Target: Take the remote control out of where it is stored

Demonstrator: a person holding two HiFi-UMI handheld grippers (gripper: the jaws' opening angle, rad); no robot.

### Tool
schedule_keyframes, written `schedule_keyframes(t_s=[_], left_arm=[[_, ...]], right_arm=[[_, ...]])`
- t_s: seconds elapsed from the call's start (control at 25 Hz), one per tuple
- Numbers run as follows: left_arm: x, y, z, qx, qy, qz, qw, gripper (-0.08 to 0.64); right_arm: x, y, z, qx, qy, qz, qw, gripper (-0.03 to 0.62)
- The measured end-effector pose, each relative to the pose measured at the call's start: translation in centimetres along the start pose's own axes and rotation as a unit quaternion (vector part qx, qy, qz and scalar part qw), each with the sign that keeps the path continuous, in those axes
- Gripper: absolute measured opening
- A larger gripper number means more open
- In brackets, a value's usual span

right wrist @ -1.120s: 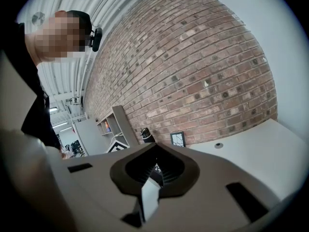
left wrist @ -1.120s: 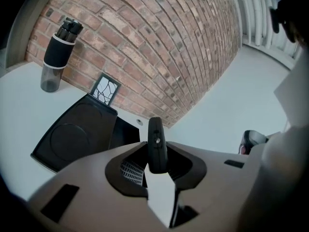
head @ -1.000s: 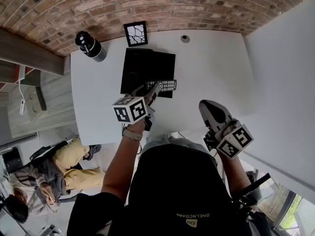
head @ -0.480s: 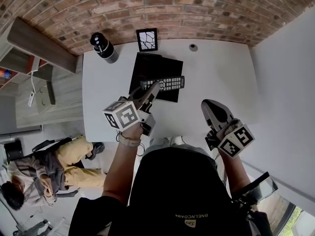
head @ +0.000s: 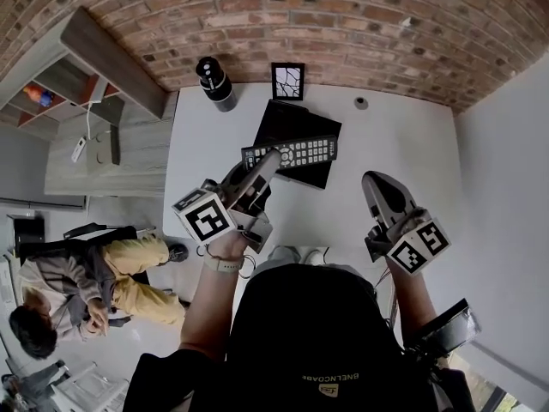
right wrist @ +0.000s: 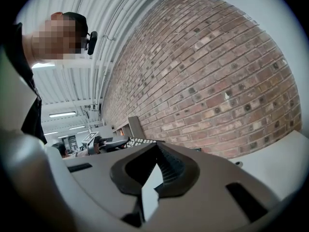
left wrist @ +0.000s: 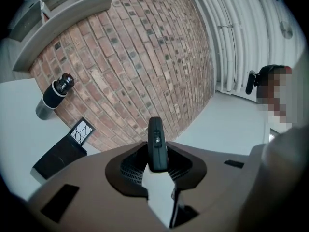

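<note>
A black remote control [head: 292, 153] with rows of pale buttons hangs level above the open black box [head: 292, 124] on the white table [head: 395, 144]. My left gripper [head: 269, 159] is shut on the remote's near end. In the left gripper view the remote [left wrist: 155, 141] stands end-on between the jaws of my left gripper [left wrist: 155, 166], with the box [left wrist: 58, 154] far below at the left. My right gripper [head: 378, 192] hovers over the table's near right part, shut with nothing in it. In its own view my right gripper [right wrist: 156, 148] points at the brick wall.
A small framed picture [head: 287, 79] and a black bottle [head: 215, 82] stand at the table's far edge by the brick wall. A small round fitting [head: 361, 103] sits at the far right. A grey shelf unit [head: 103, 127] and a seated person [head: 77, 290] are at the left.
The left gripper has kept its hold and the remote now stretches further across the box's near right corner. The head view has swung, so the table sits lower and further right. The right gripper stays put.
</note>
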State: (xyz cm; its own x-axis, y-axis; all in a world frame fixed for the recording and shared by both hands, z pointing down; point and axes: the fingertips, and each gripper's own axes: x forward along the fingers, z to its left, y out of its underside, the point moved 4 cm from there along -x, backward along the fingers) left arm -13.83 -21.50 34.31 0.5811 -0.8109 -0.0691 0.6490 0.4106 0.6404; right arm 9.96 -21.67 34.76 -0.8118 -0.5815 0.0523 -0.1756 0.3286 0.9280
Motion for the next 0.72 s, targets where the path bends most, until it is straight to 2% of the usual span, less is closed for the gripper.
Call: schedule_keyframes(t_s=[0.36, 0.72], left_arm=[[-5.0, -2.2, -2.9, -0.022, 0.015, -0.076, 0.9968, 0.097], [-9.4, -2.9, -4.5, -0.046, 0.034, -0.142, 0.9883, 0.097]], right_arm=[[2.6, -1.8, 2.3, -0.013, -0.059, -0.011, 0.998, 0.005], [4.9, -2.4, 4.5, -0.016, -0.108, -0.018, 0.994, 0.005]])
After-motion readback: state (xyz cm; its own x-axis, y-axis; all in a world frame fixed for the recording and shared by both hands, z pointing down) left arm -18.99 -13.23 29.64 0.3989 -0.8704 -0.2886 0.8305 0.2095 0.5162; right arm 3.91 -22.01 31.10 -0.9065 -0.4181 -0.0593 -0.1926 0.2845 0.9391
